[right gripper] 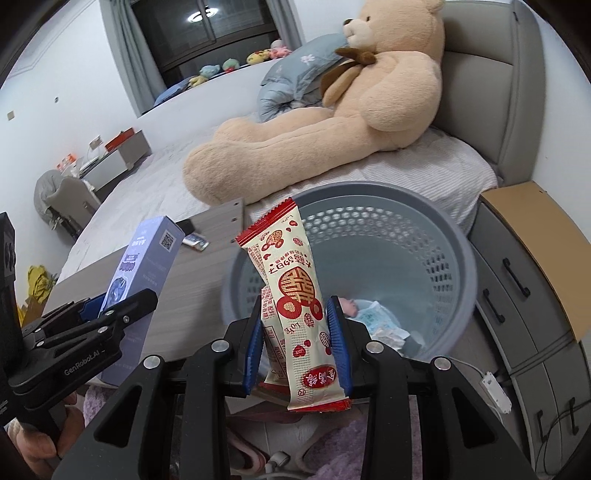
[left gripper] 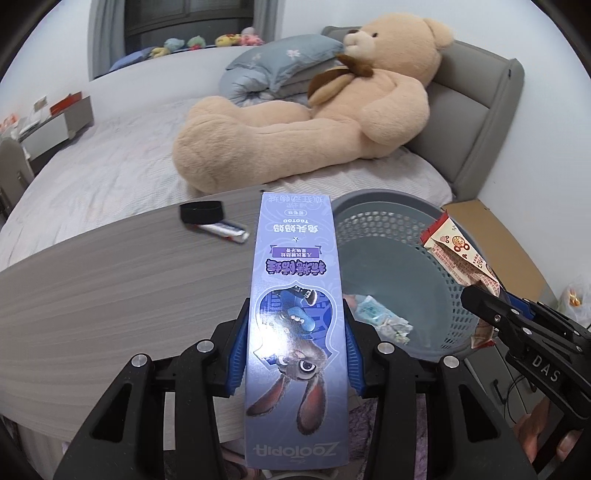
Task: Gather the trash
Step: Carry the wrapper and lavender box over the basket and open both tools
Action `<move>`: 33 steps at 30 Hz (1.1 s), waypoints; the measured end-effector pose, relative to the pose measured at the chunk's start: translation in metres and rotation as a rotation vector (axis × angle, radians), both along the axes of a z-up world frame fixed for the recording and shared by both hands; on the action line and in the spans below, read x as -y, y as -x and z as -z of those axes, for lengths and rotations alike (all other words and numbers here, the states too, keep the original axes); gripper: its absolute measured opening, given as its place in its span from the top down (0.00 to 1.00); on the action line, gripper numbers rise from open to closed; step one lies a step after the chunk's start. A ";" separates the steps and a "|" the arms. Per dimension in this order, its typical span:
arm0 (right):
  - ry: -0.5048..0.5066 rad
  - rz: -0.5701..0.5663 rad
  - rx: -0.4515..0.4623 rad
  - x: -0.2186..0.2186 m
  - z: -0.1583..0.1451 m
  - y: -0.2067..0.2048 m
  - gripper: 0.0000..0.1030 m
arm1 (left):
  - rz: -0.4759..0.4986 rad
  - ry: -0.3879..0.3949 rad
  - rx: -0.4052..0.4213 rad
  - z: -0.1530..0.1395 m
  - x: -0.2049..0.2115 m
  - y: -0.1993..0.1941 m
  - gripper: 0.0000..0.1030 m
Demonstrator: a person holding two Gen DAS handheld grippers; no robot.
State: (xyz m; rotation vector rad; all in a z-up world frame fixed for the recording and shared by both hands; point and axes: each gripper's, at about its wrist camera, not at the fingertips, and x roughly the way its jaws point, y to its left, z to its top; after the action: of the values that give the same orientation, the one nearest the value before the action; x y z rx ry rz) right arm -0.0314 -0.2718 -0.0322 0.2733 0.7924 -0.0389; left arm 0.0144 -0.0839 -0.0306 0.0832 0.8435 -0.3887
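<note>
Trash is being held in both grippers beside a grey perforated plastic basket (right gripper: 443, 236).

Left gripper (left gripper: 295, 347) is clamping a long glossy purple cardboard box (left gripper: 297, 295) over a wood-grain table (left gripper: 110, 280); its lower end is running out of frame. Right gripper (right gripper: 297, 343) is pinching crinkly red-and-cream snack wrappers (right gripper: 291, 291) above the basket's rim. Crumpled wrappers (right gripper: 384, 317) are lying inside, partly hidden.

You face a bed (left gripper: 110, 158) with a grey headboard (left gripper: 476, 122), white walls, a dark window (right gripper: 199, 29), and grey drawers (right gripper: 524, 295).
</note>
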 end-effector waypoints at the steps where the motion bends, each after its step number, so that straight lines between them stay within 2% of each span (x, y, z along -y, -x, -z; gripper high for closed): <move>1: -0.003 0.014 -0.001 0.007 0.001 0.001 0.69 | 0.008 -0.003 0.000 0.000 0.006 -0.001 0.59; 16: -0.056 0.136 -0.051 0.087 0.018 -0.015 0.69 | 0.134 -0.049 -0.039 0.012 0.087 -0.030 0.58; 23: -0.069 0.111 -0.083 0.095 0.030 -0.035 0.69 | 0.160 -0.058 -0.072 0.023 0.109 -0.044 0.58; 33: -0.086 0.103 -0.110 0.099 0.042 -0.054 0.67 | 0.168 -0.081 -0.103 0.034 0.119 -0.052 0.58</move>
State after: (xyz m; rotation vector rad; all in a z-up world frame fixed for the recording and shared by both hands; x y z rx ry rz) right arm 0.0225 -0.3710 -0.0745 0.3956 0.8901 -0.1175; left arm 0.0665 -0.2025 -0.0645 0.2119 0.9574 -0.5197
